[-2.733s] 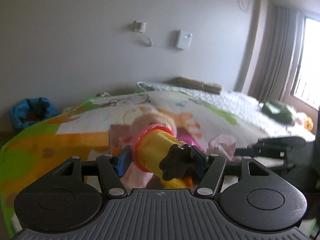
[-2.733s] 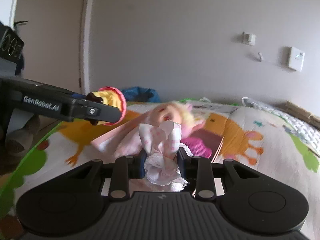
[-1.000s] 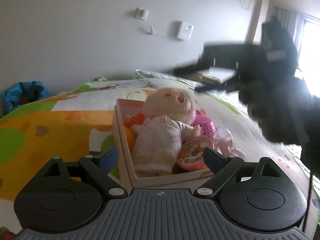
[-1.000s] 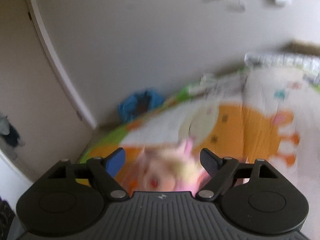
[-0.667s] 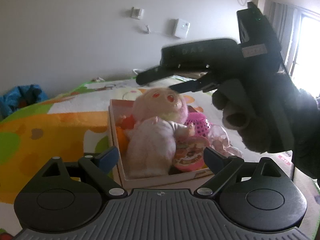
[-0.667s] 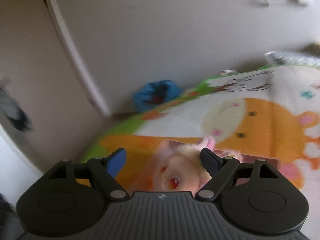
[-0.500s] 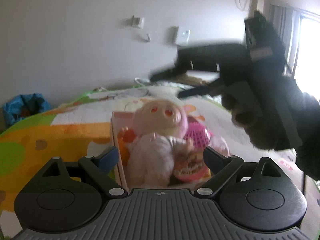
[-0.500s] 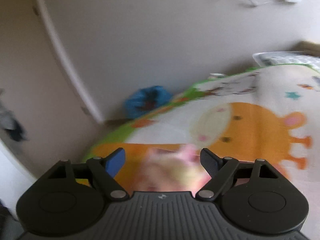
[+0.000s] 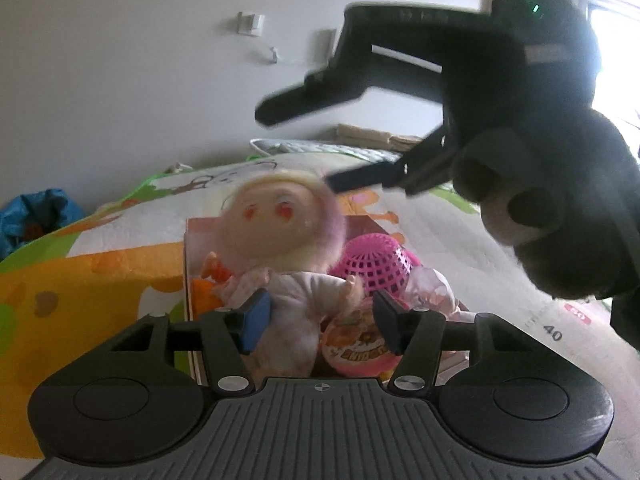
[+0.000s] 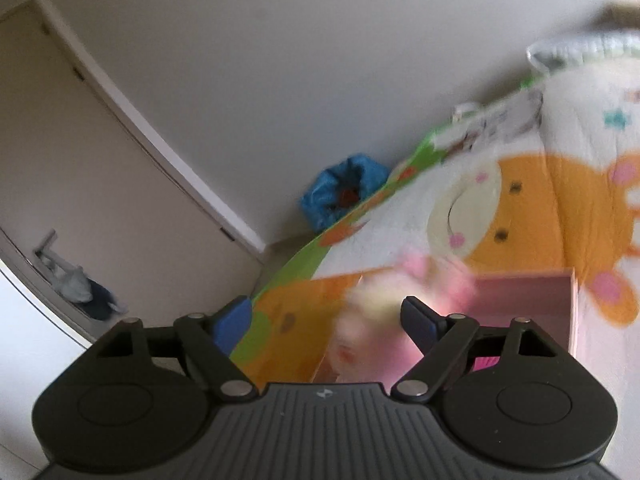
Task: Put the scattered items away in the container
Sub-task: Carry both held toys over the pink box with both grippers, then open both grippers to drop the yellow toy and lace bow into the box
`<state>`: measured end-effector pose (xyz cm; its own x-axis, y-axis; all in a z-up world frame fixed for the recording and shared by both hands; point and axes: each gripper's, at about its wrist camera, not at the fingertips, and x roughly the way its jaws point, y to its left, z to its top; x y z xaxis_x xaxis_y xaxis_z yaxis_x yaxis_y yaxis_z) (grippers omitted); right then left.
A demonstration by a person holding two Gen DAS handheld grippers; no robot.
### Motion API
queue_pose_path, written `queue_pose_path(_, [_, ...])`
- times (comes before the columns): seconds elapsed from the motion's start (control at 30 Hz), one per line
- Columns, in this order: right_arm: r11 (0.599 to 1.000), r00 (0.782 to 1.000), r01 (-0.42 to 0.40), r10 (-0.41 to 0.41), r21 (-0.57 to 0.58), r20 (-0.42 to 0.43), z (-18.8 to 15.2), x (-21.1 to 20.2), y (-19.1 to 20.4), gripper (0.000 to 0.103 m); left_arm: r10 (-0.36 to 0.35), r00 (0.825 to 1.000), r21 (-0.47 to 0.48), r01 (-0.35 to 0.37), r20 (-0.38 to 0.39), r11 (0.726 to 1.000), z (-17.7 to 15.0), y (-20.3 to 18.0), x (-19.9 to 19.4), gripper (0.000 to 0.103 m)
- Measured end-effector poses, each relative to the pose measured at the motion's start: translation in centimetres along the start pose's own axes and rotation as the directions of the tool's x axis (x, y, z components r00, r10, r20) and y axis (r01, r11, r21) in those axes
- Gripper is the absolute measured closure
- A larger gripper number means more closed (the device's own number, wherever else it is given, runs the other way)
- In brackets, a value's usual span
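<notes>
Pink cardboard: that's the box (image 9: 191,280), sitting on the cartoon play mat (image 9: 100,264), and it's pretty stuffed already.
Doll: the fuzzy-haired doll (image 9: 280,232) is in the box, head poking up over the far wall, pale pink outfit down toward me.
Other stuff in there: a pink mesh ball (image 9: 372,264) just right of the doll, a round orange-and-pink toy (image 9: 356,344) at the near edge, something orange (image 9: 204,292) tucked in the left corner.
My left jaws: left gripper (image 9: 320,326) is closing, the doll's body is between the pads, can't say they're actually pressing on it.
My right jaws: right gripper (image 10: 326,322) is spread wide, nothing clamped. It hangs above the box with a gloved hand (image 9: 560,208) on the handle, seen from the left camera.
Right camera: super blurry, the doll is just a pink smear (image 10: 384,312) over the box wall (image 10: 532,288).
Background: blue bag (image 10: 340,192) by the wall, off the mat's corner.
</notes>
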<state>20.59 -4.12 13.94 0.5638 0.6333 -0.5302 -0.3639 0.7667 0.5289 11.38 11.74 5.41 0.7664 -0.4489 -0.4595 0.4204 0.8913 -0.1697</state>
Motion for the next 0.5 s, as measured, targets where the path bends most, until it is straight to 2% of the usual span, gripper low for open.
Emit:
queue_pose_path(0.1, [0.985,0.989,0.149,-0.15,-0.093,-0.005,-0.6,1.3,0.3,0.02,0.008,1.0,-0.01,-0.008,-0.001,1.0,-0.1,0.0,0.1,0.039])
queue_pose_path(0.2, [0.968,0.978,0.208,-0.209,-0.142,0.007,-1.4,2.2,-0.5,0.019,0.019,1.0,-0.029,-0.02,-0.01,0.999,-0.2,0.2,0.1,0.035])
queue_pose_path(0.33, [0.976,0.985,0.173,-0.17,-0.129,0.035,-1.5,0.4,-1.0,0.02,0.048,0.999,-0.055,-0.049,-0.013,0.997,-0.2,0.7,-0.6,0.035])
queue_pose_path(0.5, [0.941,0.973,0.217,-0.187,-0.259,0.135,-3.2,-4.0,0.2,0.02,0.078,0.996,-0.081,-0.074,0.038,0.994,-0.5,1.2,-3.7,0.024])
